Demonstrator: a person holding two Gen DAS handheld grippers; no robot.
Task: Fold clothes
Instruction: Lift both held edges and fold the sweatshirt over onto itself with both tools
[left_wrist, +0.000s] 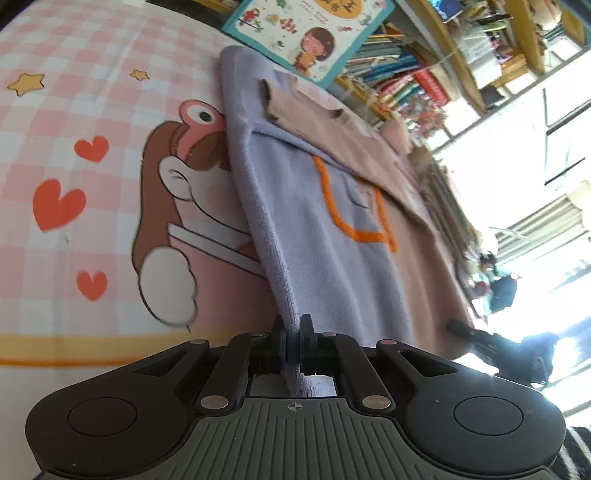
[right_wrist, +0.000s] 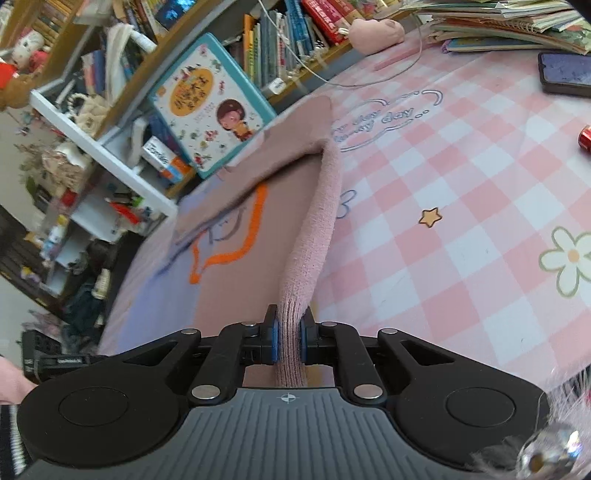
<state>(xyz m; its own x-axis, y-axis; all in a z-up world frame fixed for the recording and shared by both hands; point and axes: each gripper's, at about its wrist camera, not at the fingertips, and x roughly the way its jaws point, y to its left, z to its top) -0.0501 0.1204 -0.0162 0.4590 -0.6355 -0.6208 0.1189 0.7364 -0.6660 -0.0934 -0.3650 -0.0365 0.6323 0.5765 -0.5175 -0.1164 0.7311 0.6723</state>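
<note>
The left gripper (left_wrist: 292, 328) has its 2 jaws pinched tight on the lavender edge of the garment (left_wrist: 332, 236), the cloth running up and away from the pads in a taut ridge across the pink checked sheet (left_wrist: 92, 122). The right gripper (right_wrist: 289, 325) is likewise closed, its blue pads clamped on a ribbed pink edge of the same garment (right_wrist: 236, 206), which rises from the jaws as a narrow stretched fold. The garment lies spread on the sheet between the 2 grippers, lavender on one side and dusty pink on the other, with an orange outline (left_wrist: 354, 218) stitched on its front. Only the left wrist view shows the big cartoon figure (left_wrist: 177, 206) printed on the sheet beside the garment, with red hearts (left_wrist: 59, 203) near it, and bright windows off to the right. Only the right wrist view shows a dark phone (right_wrist: 565, 74) lying on the sheet well apart from the garment, a red can (right_wrist: 585, 138) at the frame edge, a stack of notebooks (right_wrist: 509, 22) and a white flower print (right_wrist: 570, 258). Both views catch the teal picture book (right_wrist: 212, 107) propped against the crowded bookshelf (right_wrist: 288, 33) just beyond the garment's far end.
</note>
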